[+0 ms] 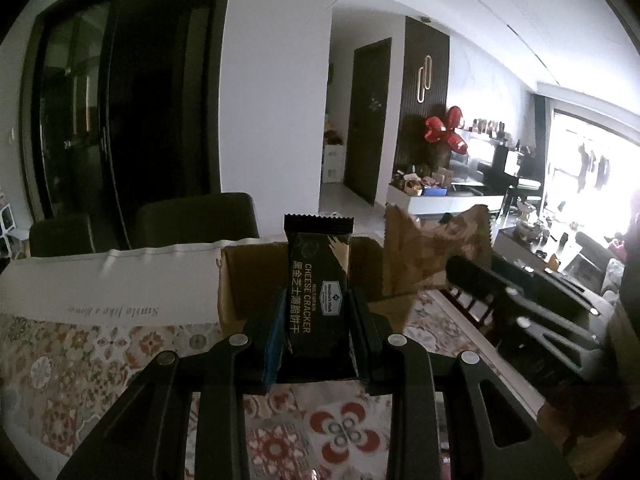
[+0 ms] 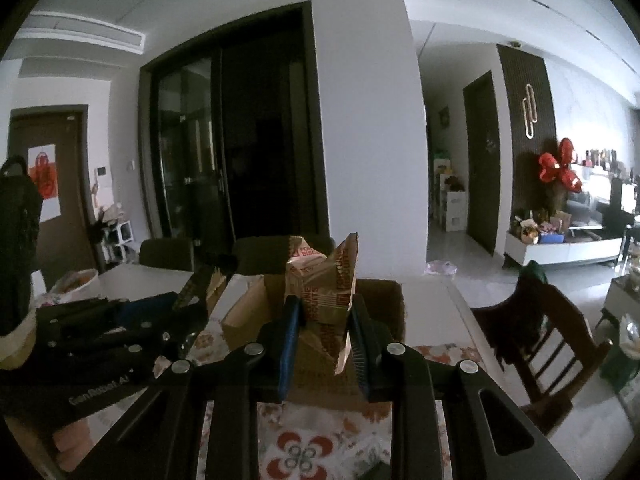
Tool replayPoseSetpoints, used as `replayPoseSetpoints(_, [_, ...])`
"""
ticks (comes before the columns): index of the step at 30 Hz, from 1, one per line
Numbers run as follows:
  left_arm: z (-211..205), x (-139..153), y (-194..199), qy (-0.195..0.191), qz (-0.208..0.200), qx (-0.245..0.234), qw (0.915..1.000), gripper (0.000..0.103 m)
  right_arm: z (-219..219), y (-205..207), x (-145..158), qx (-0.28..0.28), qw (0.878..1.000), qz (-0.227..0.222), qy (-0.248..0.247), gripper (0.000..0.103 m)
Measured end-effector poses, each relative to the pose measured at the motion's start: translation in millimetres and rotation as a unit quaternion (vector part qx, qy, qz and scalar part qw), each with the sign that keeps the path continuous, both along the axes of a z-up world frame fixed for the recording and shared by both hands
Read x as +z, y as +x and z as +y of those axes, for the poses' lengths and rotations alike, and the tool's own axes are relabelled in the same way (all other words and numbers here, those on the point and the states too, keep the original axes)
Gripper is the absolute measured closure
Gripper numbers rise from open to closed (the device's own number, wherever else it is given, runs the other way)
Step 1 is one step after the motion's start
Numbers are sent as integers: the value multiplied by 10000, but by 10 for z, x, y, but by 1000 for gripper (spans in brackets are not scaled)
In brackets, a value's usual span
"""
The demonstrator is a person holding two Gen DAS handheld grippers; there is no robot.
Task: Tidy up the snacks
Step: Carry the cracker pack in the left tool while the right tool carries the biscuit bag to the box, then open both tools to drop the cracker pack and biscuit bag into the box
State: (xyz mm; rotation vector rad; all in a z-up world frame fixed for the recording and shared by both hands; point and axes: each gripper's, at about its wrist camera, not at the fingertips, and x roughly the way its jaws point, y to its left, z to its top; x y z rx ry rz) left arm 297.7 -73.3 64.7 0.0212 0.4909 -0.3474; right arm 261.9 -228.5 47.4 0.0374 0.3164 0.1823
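The table (image 1: 100,344), under a floral patterned cloth, has two dark chairs (image 1: 196,218) at its far edge and one wooden chair (image 2: 540,332) on its right. One open cardboard box (image 1: 244,280) stands on it ahead of both grippers; what it contains is hidden. The left gripper (image 1: 318,312) clamps one black cheese cracker packet (image 1: 318,276) upright, raised in front of the box. The right gripper (image 2: 326,320) pinches one crumpled brown biscuit packet (image 2: 324,288), also held up before the box.
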Motion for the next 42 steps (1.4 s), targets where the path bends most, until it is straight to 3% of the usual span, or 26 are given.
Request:
replayPoseSetpoints(15, [-88, -389, 1204, 95, 889, 101, 9959, 71, -185, 1229, -445, 100, 9948, 995, 182, 77])
replayPoseSetpoints(17, [-81, -430, 1253, 118, 878, 145, 9960, 60, -223, 1283, -500, -39, 9945, 1040, 139, 76])
replayPoseSetpoints(19, [-67, -447, 1275, 127, 832, 198, 9963, 41, -229, 1328, -481, -128, 9942, 1059, 129, 70])
replayPoseSetpoints(21, [-47, -429, 1247, 93, 691, 226, 9973, 41, -240, 1343, -455, -298, 9946, 987, 134, 39])
replayPoseSetpoints(25, [-1, -377, 1135, 129, 453, 372, 9982, 33, -218, 1240, -370, -595, 9967, 543, 37, 22])
replayPoseSetpoints(27, [63, -361, 1050, 105, 284, 538, 9981, 28, -198, 1168, -322, -742, 9963, 423, -22, 8])
replayPoseSetpoints(30, [163, -326, 813, 137, -170, 894, 9958, 25, -189, 1014, -255, -937, 9955, 121, 6, 1])
replayPoseSetpoints(32, [200, -302, 669, 210, -444, 1056, 9932, 23, -189, 923, -216, -1023, 9947, 69, 80, 1])
replayPoseSetpoints(35, [233, -274, 420, 310, -734, 1231, 9892, 22, -227, 847, -152, -715, 9960, 98, 532, 1])
replayPoseSetpoints(38, [276, -226, 249, 236, -812, 1313, 9877, 21, -206, 660, -152, -665, 9944, -227, 784, 1])
replayPoseSetpoints(42, [320, -184, 16, 159, -966, 1376, 9856, 20, -48, 433, -79, -396, 9968, -620, 307, 1])
